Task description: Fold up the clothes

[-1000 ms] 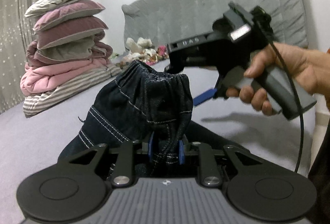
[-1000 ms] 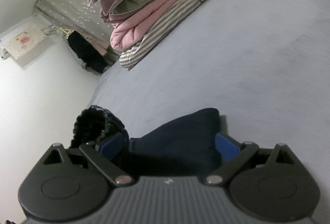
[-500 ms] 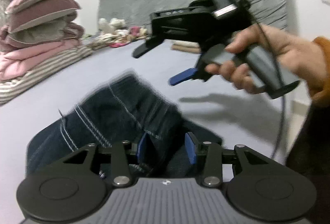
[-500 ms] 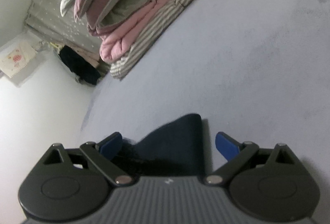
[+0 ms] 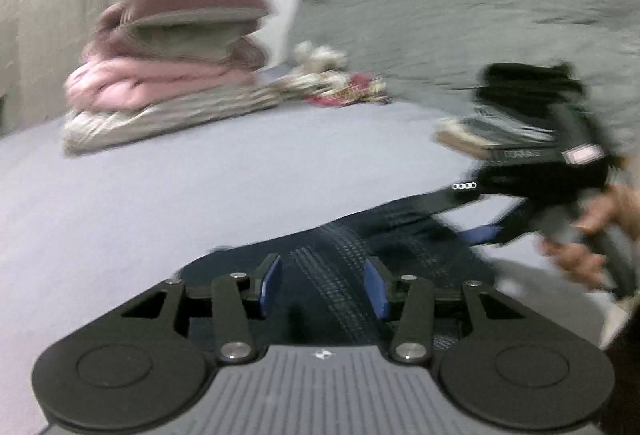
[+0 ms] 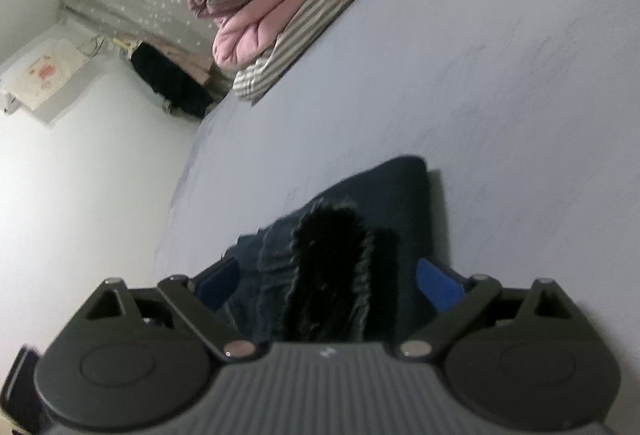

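Dark denim jeans (image 5: 344, 247) lie bunched on the bed (image 5: 160, 175), unfolded; left hand-held gripper (image 5: 323, 285) opening around them, right hand-held gripper (image 6: 332, 283) wide, gripping nothing.

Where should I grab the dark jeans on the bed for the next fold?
Probably the thick stitched edge of the jeans nearest the left gripper, coming in low along the bed. The jeans lie flat, so that raised seam gives the opening jaws something to pinch.
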{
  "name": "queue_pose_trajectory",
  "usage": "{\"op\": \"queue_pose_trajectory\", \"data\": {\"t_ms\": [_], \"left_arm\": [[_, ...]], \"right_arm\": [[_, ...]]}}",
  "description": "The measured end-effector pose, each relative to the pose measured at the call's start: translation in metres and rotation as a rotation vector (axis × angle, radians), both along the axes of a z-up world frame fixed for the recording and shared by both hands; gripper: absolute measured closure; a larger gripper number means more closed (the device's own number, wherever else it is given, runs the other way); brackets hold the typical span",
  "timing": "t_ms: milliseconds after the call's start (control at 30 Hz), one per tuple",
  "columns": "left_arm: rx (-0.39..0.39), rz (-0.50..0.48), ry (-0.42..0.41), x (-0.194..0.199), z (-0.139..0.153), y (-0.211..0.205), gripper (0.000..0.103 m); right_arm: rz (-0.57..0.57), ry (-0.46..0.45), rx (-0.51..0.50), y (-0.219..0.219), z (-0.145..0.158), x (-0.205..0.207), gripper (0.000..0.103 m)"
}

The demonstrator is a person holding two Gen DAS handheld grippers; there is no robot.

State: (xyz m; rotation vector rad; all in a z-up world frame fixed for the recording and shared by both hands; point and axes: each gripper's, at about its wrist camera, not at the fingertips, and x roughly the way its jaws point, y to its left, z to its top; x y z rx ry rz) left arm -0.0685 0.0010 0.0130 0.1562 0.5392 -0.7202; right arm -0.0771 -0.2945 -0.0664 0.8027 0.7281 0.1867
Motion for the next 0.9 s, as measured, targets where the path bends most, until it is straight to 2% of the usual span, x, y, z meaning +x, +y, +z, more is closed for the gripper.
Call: {"op": "queue_pose_trajectory", "data": {"t_ms": [33, 100, 167, 300, 367, 433, 467, 500, 600, 700, 800, 900], "left_arm": [[0.013, 0.046, 0.02, 0.007, -0.004, 0.006, 0.059], [0.019, 0.12, 0.058, 0.02, -0.01, 0.018, 0.059], [0.004, 0.164, 0.116, 0.03, -0.018, 0.026, 0.059], [-0.008, 0.177, 0.188, 0.035, -0.031, 0.032, 0.059], [-0.005, 0.176, 0.188, 0.035, -0.034, 0.032, 0.059], [-0.01, 0.177, 0.195, 0.034, -0.033, 0.033, 0.059], [-0.018, 0.179, 0.2, 0.035, -0.032, 0.034, 0.059], [-0.026, 0.182, 0.203, 0.036, -0.03, 0.036, 0.059], [-0.061, 0.199, 0.184, 0.041, -0.021, 0.039, 0.059], [-0.116, 0.204, 0.145, 0.041, -0.011, 0.044, 0.059], [-0.172, 0.178, 0.109, 0.038, -0.003, 0.043, 0.059], [-0.193, 0.134, 0.09, 0.034, 0.0, 0.037, 0.059]], "right_arm": [[0.006, -0.006, -0.012, 0.002, 0.001, -0.001, 0.01], [0.022, -0.025, 0.002, 0.004, 0.005, -0.002, 0.023], [0.044, -0.042, 0.026, 0.006, 0.007, -0.003, 0.025], [0.071, -0.006, -0.011, 0.015, 0.004, 0.002, 0.025], [0.08, 0.005, -0.028, 0.021, -0.001, 0.003, 0.025], [0.111, -0.004, -0.064, 0.03, -0.002, 0.004, 0.043], [0.12, -0.003, -0.086, 0.035, -0.003, 0.004, 0.057], [0.126, -0.001, -0.11, 0.04, -0.003, 0.004, 0.066], [0.118, -0.032, -0.12, 0.044, 0.004, -0.002, 0.073], [0.123, -0.098, -0.117, 0.043, 0.02, -0.012, 0.075], [0.129, -0.144, -0.119, 0.043, 0.034, -0.02, 0.076], [0.115, -0.165, -0.103, 0.033, 0.042, -0.025, 0.076]]}}
